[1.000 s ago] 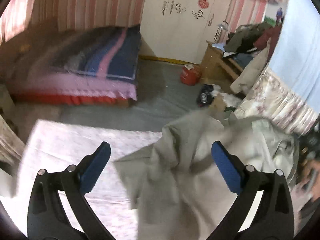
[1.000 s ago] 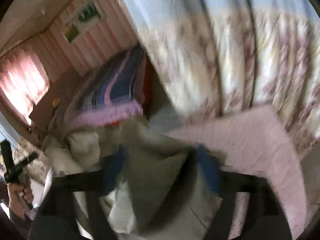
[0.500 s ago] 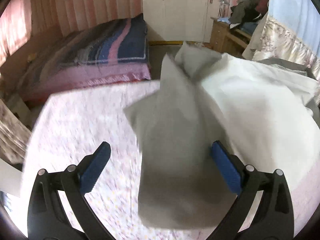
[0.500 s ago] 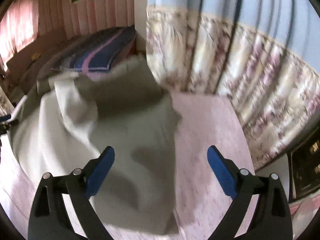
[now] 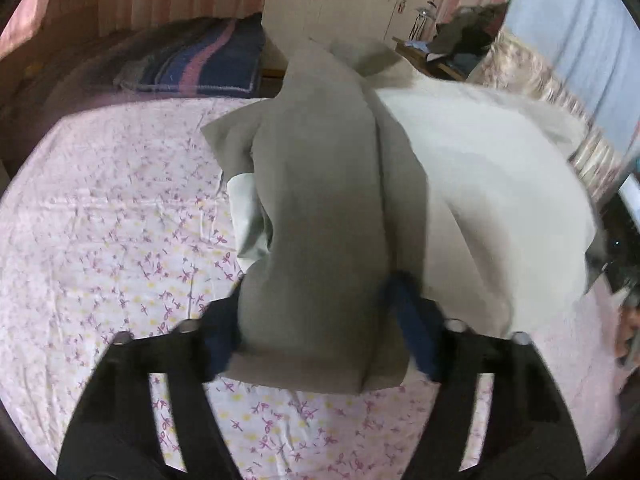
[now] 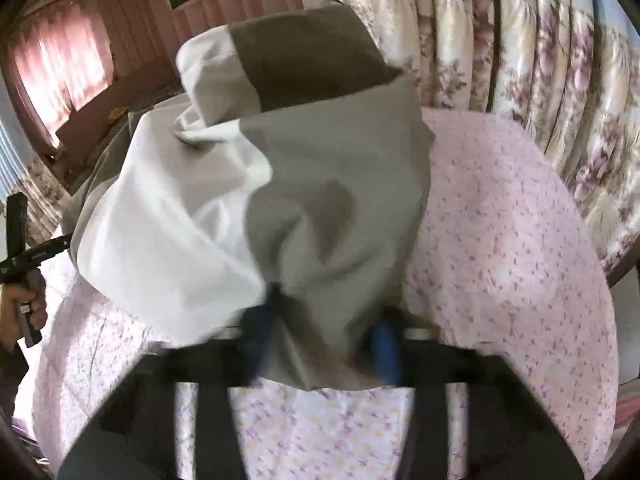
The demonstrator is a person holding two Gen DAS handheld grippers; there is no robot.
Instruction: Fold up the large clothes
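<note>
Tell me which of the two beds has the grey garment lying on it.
The near bed, with the pink flowered sheet, right under the left gripper; the grey garment lies on it. The far bed, with its blue-and-pink striped blanket, carries no garment.

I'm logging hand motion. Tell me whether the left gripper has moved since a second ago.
Yes. The left gripper has come down toward the floral sheet; the striped blanket now sits higher in its view. Its jaws have just been closing, with the grey garment between them.

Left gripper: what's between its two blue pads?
A grey fold of the garment fills the gap in the left gripper, whose jaws have just been closing; shown in the left wrist view, over the flowered sheet.
</note>
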